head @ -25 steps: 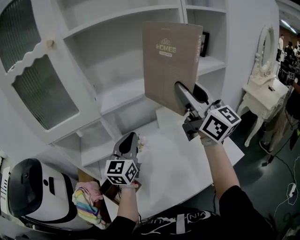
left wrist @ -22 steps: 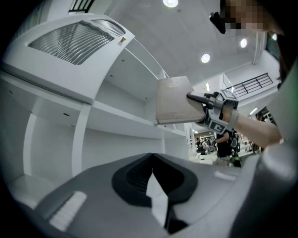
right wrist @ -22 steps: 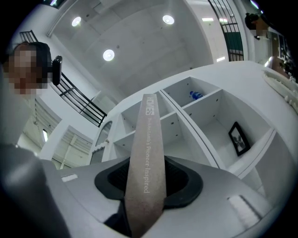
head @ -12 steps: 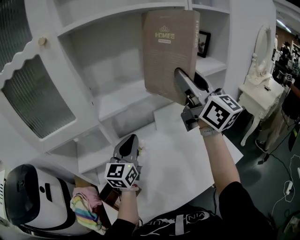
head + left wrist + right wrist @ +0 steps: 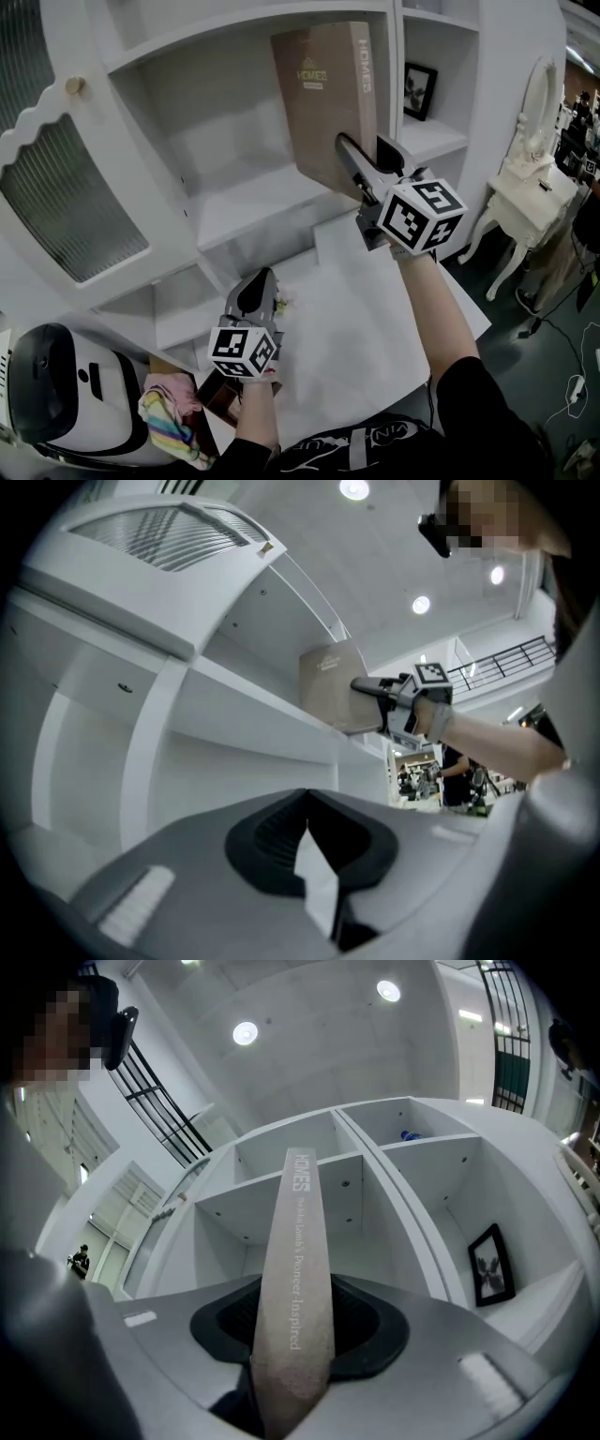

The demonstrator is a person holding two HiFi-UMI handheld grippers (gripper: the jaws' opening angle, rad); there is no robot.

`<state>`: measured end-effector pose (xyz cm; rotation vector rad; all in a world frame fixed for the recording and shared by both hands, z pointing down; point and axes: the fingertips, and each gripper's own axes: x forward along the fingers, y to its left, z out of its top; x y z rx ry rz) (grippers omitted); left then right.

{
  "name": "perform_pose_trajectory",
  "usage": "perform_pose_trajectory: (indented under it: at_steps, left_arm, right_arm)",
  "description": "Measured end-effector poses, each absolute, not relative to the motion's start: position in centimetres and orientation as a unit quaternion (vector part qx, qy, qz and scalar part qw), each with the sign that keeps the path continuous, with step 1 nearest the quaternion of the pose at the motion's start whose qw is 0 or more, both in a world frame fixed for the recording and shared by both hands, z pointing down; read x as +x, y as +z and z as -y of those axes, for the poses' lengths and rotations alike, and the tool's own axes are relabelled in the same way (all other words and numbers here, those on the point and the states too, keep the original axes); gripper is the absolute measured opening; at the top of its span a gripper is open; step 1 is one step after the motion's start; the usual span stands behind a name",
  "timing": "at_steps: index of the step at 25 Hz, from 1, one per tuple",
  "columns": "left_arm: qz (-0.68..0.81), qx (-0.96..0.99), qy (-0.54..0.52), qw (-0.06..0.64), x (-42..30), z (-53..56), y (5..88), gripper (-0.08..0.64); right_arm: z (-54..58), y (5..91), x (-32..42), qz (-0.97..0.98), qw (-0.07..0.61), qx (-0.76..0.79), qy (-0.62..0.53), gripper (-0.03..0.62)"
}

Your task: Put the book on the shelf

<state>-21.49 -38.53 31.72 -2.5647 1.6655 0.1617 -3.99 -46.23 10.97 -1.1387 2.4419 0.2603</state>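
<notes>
A tan book point(image 5: 328, 94) marked HOMES stands upright in the air, its lower corner clamped by my right gripper point(image 5: 361, 173). It hangs in front of the middle compartment of the white shelf unit point(image 5: 253, 202), just above the shelf board, spine towards me. In the right gripper view the book's spine point(image 5: 295, 1241) runs up between the jaws of the right gripper point(image 5: 295, 1288). My left gripper point(image 5: 255, 295) hangs low over the white table point(image 5: 375, 319), shut, with nothing seen in it. From the left gripper point(image 5: 307, 803) view the book point(image 5: 328, 686) shows far off.
A framed picture point(image 5: 419, 90) stands in the compartment to the right, past a vertical divider point(image 5: 394, 66). A glazed cabinet door point(image 5: 66, 187) is at the left. A white dressing table point(image 5: 530, 178) stands to the right. A white machine point(image 5: 56, 394) and a striped cloth point(image 5: 169, 417) lie lower left.
My right gripper has carried the book up and to the left, closer to the middle compartment, and turned its spine more towards me. The left gripper has stayed in place.
</notes>
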Motion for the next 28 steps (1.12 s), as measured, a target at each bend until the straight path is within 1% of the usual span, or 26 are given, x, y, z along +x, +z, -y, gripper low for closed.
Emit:
perform_pose_trajectory:
  at_steps: [6, 11, 16, 28]
  left_arm:
    - [-0.546, -0.836, 0.049, 0.033, -21.0, 40.0, 32.3, 0.000]
    - [-0.549, -0.834, 0.047, 0.031, -21.1, 41.0, 32.5, 0.000]
    - [-0.552, -0.832, 0.046, 0.031, -20.9, 41.4, 32.7, 0.000]
    - [-0.563, -0.825, 0.045, 0.035, -20.4, 41.2, 32.8, 0.000]
  right_arm:
    - [49.0, 11.2, -4.6, -0.880, 0.176, -0.429, 0.107, 0.178]
    - [51.4, 12.0, -5.1, -0.884, 0.135, -0.441, 0.083, 0.178]
    - [52.8, 12.2, -5.5, -0.887, 0.108, -0.444, 0.063, 0.178]
    - [55.2, 12.4, -6.0, -0.888, 0.082, -0.450, 0.047, 0.178]
